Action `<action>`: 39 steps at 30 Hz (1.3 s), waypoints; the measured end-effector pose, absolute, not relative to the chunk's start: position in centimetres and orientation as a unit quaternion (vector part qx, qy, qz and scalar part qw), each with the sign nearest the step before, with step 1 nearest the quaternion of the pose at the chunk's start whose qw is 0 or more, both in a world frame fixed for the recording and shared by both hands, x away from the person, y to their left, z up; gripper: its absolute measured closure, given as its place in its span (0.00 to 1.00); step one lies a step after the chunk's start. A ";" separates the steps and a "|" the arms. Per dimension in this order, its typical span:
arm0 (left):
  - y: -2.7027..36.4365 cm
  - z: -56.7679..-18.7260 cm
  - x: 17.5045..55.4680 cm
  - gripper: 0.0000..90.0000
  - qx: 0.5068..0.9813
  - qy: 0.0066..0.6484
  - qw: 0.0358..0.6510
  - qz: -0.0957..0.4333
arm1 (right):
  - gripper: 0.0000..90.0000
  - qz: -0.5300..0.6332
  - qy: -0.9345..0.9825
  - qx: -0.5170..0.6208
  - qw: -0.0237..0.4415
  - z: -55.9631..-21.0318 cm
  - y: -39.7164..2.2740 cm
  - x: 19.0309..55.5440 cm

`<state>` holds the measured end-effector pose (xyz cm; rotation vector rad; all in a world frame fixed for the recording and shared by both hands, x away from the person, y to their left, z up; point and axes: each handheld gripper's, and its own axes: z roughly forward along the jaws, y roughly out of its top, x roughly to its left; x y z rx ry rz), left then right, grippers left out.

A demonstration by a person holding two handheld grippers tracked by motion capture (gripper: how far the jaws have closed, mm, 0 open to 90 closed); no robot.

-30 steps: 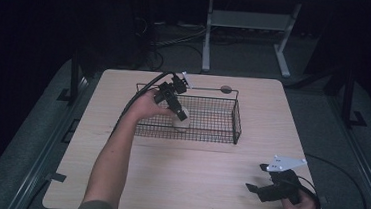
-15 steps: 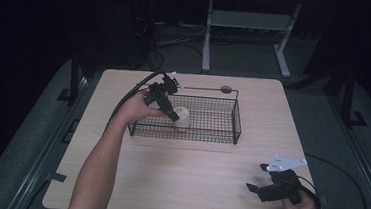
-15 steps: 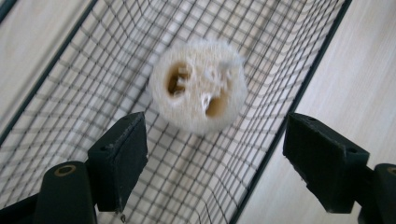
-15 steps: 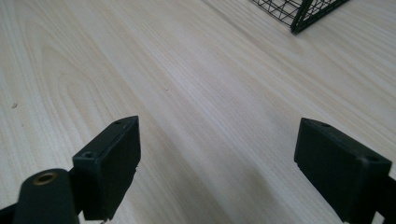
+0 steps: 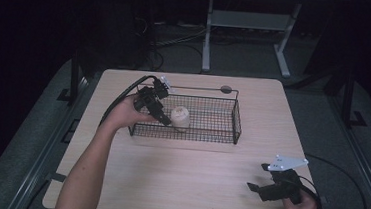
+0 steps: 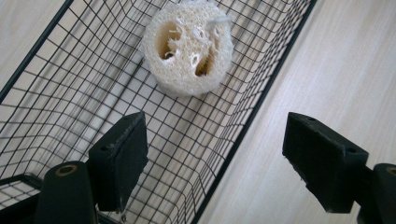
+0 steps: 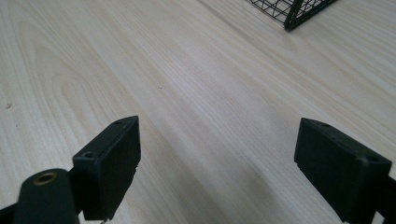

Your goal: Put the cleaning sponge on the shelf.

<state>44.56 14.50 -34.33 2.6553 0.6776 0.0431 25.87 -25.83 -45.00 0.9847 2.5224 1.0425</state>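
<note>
Showing one loofah (image 6: 188, 46) in one wire basket (image 5: 221, 133), two grippers, left gripper (image 5: 165, 119) and right gripper (image 5: 253, 187), both agape, empty.

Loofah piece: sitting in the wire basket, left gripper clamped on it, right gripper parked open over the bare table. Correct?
Not quite. The left gripper is not clamped on the loofah piece: the left gripper view shows its jaws apart with nothing between them, the loofah lying free on the wire basket floor beyond the tips. The rest holds: the right gripper is open over bare table.
</note>
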 end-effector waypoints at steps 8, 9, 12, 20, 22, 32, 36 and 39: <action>15.0 -33.4 43.2 0.24 0.952 0.230 0.202 0.023 | 0.16 0.354 0.865 0.334 0.120 -45.0 -25.8 25.9; 15.0 -33.4 43.1 0.24 0.951 0.230 0.204 0.024 | 0.16 0.355 0.865 0.335 0.120 -45.0 -25.8 25.8; 15.1 -33.5 42.6 0.24 0.952 0.224 0.207 0.026 | 0.16 0.355 0.864 0.337 0.121 -45.0 -25.8 25.8; 15.9 -34.2 41.7 0.24 0.950 0.229 0.213 0.024 | 0.16 0.353 0.864 0.337 0.120 -45.0 -25.6 25.8; 16.1 -34.2 41.3 0.24 0.949 0.226 0.218 0.023 | 0.16 0.353 0.864 0.337 0.120 -45.1 -25.6 25.8; 16.3 -34.0 39.3 0.24 0.951 0.207 0.228 0.029 | 0.16 0.350 0.865 0.339 0.119 -45.1 -25.4 25.9; 16.3 -34.1 38.3 0.24 0.950 0.202 0.234 0.031 | 0.16 0.349 0.866 0.338 0.120 -45.2 -25.4 25.9; 16.4 -34.3 37.6 0.24 0.951 0.196 0.237 0.032 | 0.16 0.347 0.866 0.339 0.119 -45.2 -25.3 25.9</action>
